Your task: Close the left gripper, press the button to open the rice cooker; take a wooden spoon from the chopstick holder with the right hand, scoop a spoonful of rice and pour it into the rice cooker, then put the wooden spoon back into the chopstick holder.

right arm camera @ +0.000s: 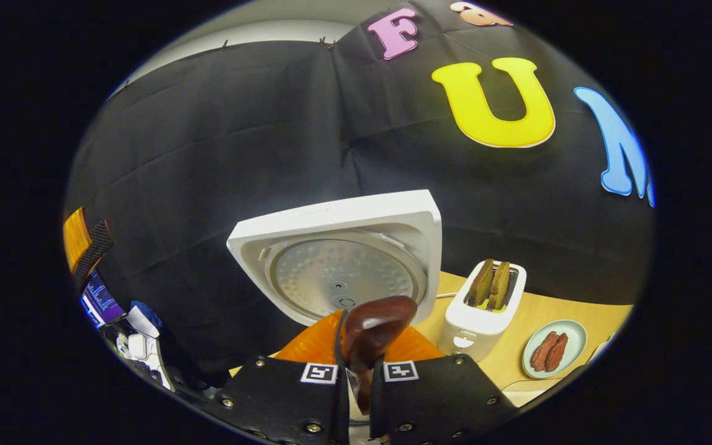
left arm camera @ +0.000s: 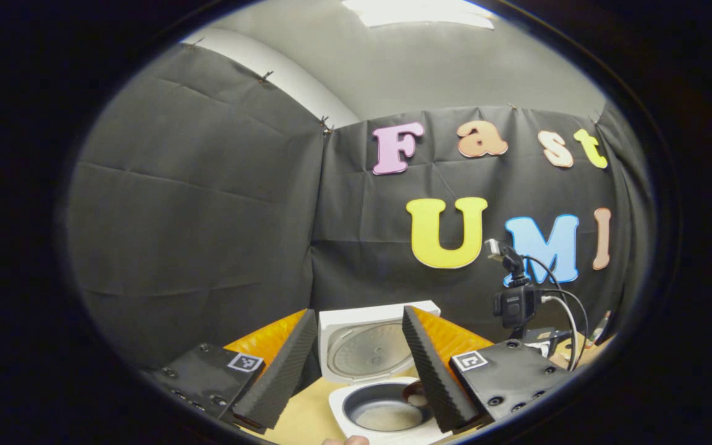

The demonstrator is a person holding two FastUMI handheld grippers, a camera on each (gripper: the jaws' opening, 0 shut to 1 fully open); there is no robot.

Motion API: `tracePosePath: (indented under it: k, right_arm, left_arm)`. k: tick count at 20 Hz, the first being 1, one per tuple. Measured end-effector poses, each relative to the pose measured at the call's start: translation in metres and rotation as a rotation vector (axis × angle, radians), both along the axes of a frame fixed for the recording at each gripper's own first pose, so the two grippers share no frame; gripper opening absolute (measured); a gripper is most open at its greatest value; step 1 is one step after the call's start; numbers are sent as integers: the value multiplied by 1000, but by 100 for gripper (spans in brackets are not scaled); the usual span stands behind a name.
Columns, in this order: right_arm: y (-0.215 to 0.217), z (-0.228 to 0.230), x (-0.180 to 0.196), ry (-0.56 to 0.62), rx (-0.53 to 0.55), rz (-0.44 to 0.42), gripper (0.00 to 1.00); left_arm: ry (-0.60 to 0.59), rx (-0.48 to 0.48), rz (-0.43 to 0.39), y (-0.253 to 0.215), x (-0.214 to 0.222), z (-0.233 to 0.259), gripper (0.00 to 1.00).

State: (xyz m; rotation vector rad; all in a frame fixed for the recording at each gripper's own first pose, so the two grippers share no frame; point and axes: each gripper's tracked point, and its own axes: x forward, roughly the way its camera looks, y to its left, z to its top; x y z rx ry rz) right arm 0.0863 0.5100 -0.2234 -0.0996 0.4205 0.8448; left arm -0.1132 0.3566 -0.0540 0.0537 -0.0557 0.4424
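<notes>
Right gripper (right arm camera: 356, 386) gripping wooden spoon (right arm camera: 376, 327)

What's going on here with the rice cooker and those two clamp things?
A person is working two handheld grippers. The right gripper is shut on a wooden spoon, held up in front of the rice cooker's raised lid. The left gripper is open, looking down at the rice cooker, whose pot has some rice in it. A toaster stands nearby.

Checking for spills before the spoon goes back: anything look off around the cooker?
Nothing stands out. The rice cooker stands open with rice inside its pot, the table shows no spilled rice, and the right gripper grips the wooden spoon.
</notes>
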Motion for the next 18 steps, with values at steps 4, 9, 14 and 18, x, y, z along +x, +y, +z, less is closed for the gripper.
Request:
tracePosePath:
  k: [4, 9, 14, 18]
  right_arm:
    - [3, 4, 2, -36, -25, 16, 13]
    - [7, 9, -1, -82, -68, 47, 13]
    - [11, 14, -5, -116, -92, 73, 13]
    - [15, 18, -12, -159, -117, 109, 13]
  left_arm:
    - [-2, 3, 6, 2, -1, 2, 94]
    - [-16, 5, 15, 2, -2, 6, 94]
    - [-24, 7, 31, 3, -8, 8, 94]
    - [-34, 15, 40, 1, -14, 13, 94]
